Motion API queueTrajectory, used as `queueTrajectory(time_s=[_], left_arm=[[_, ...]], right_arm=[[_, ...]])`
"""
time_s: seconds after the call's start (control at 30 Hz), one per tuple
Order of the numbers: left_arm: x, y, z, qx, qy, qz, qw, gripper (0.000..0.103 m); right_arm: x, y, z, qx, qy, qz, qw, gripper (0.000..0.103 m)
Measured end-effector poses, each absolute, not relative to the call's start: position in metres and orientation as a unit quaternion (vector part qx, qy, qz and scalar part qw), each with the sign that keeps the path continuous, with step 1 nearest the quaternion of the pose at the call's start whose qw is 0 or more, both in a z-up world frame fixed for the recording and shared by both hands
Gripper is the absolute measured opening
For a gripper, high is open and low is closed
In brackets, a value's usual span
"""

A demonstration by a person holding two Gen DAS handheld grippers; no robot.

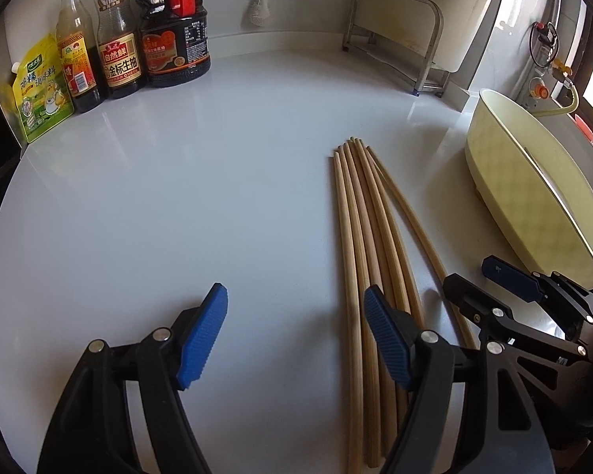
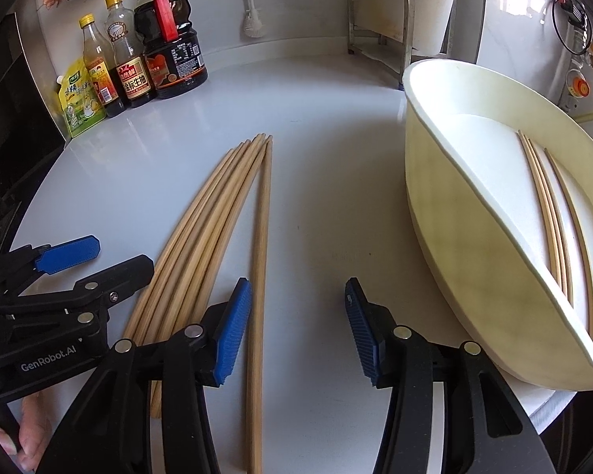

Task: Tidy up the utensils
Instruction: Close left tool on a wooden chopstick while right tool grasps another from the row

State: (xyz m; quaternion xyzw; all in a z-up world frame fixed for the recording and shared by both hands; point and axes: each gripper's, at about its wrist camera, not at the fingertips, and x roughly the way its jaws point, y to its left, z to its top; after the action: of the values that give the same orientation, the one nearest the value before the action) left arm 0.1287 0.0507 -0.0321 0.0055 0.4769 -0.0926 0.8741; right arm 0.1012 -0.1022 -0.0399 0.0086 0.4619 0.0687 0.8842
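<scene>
Several wooden chopsticks (image 1: pixel 361 229) lie side by side on the white counter (image 1: pixel 178 197); they also show in the right wrist view (image 2: pixel 217 213). A cream oval tray (image 2: pixel 446 197) stands to their right and holds three chopsticks (image 2: pixel 549 217); the tray also shows in the left wrist view (image 1: pixel 533 197). My left gripper (image 1: pixel 296 339) is open and empty, its right finger (image 1: pixel 387 339) over the near ends of the chopsticks. My right gripper (image 2: pixel 298 331) is open and empty, between the chopsticks and the tray, its left finger (image 2: pixel 233 331) beside the rightmost chopstick.
Sauce bottles (image 1: pixel 114 31) and a yellow-green seasoning pouch (image 1: pixel 39 91) stand at the back left. A metal rack (image 1: pixel 399 35) stands at the back right by the wall. A brush (image 1: pixel 259 8) hangs on the back wall.
</scene>
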Motion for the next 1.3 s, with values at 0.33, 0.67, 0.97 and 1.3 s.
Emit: queueTrajectory(time_s=[0.33, 0.67, 0.97, 1.3], left_arm=[[0.129, 0.051, -0.037, 0.008, 0.480, -0.086, 0.873, 0.073], [0.131, 0.049, -0.040, 0.011, 0.484, -0.080, 0.871, 0.077], [0.134, 0.044, -0.045, 0.035, 0.486, -0.067, 0.871, 0.078], [0.139, 0.044, -0.045, 0.037, 0.480, -0.067, 0.874, 0.066]], right_arm=[[0.103, -0.104, -0.042, 0.008, 0.462, 0.070, 0.884, 0.049], [0.103, -0.105, -0.043, 0.008, 0.462, 0.070, 0.884, 0.050], [0.102, -0.104, -0.044, 0.000, 0.458, 0.065, 0.887, 0.050], [0.101, -0.102, -0.046, -0.029, 0.452, 0.053, 0.890, 0.050]])
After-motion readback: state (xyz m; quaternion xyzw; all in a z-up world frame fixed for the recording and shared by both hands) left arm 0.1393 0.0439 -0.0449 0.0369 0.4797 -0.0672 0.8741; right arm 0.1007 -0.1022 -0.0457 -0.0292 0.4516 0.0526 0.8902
